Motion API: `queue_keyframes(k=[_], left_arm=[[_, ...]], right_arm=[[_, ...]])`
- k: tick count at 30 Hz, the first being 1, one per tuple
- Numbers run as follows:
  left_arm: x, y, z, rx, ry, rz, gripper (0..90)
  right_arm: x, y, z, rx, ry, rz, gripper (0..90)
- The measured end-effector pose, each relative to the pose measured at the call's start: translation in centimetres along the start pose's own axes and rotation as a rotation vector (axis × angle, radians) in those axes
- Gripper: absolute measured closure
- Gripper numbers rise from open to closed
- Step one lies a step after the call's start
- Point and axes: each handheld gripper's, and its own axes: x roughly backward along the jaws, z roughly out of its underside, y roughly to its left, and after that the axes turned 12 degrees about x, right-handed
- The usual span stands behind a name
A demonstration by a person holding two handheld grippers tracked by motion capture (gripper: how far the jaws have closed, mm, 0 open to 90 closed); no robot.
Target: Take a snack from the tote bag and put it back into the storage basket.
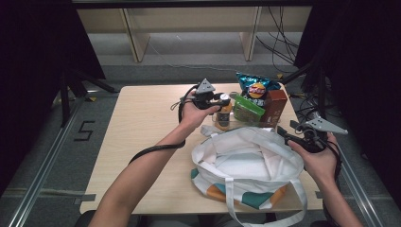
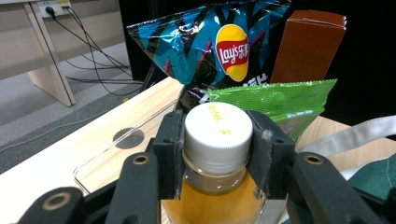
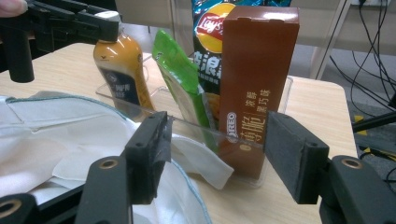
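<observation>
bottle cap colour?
White, with faint yellow print; the bottle cap shows best in the left gripper view.

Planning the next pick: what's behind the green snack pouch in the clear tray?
Behind the green snack pouch stands a Lay's chip bag, with a brown Oreo box beside it. The pouch covers the chip bag's lower part, so whether anything smaller sits down there can't be seen.

From my station I count one bottle of orange drink (image 1: 224, 113) with a white cap, at twelve o'clock from the bag. One blue Lay's chip bag (image 1: 256, 86), one green snack packet (image 1: 248, 110) and one brown Oreo box (image 1: 274, 108) stand at one o'clock, all four in one clear plastic tray (image 3: 196, 132). One white tote bag (image 1: 246, 165) lies on one wooden table (image 1: 142, 142). Two grippers: left (image 1: 218, 99), right (image 1: 286, 134).
</observation>
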Motion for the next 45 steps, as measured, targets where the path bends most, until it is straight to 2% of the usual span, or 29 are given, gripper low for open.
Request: queue_keyframes(k=[16,17,30,32,34,35,36,39,45], left_arm=[[-0.19,0.22,0.43,0.005,0.009,-0.005,58.7],[-0.20,0.23,0.43,0.006,0.009,-0.004,58.7],[-0.13,0.27,0.58,0.019,-0.001,-0.015,58.2],[-0.14,0.27,0.61,0.028,0.004,-0.014,55.8],[-0.16,0.24,0.65,0.021,0.015,-0.020,48.9],[-0.12,0.22,0.67,0.015,0.018,-0.026,46.3],[-0.10,0.24,0.70,0.015,0.018,-0.023,43.8],[-0.03,0.23,0.75,0.028,0.014,-0.014,37.9],[0.31,-0.04,0.50,0.037,0.003,-0.015,32.5]], right_arm=[[0.10,0.01,-0.07,0.010,-0.003,0.000,41.3],[0.04,0.08,-0.07,0.001,-0.006,0.013,41.3],[0.07,-0.15,-0.14,0.013,-0.007,-0.002,41.3],[0.09,-0.09,-0.15,0.006,-0.003,-0.004,41.3],[0.21,0.10,-0.13,-0.008,0.005,-0.002,41.3],[0.04,-0.20,-0.05,0.030,-0.010,-0.003,41.2],[0.06,0.04,-0.07,0.007,-0.005,0.006,41.2],[0.05,0.09,-0.10,-0.001,-0.003,0.011,41.3],[0.03,0.05,-0.08,0.002,-0.007,0.005,41.2]])
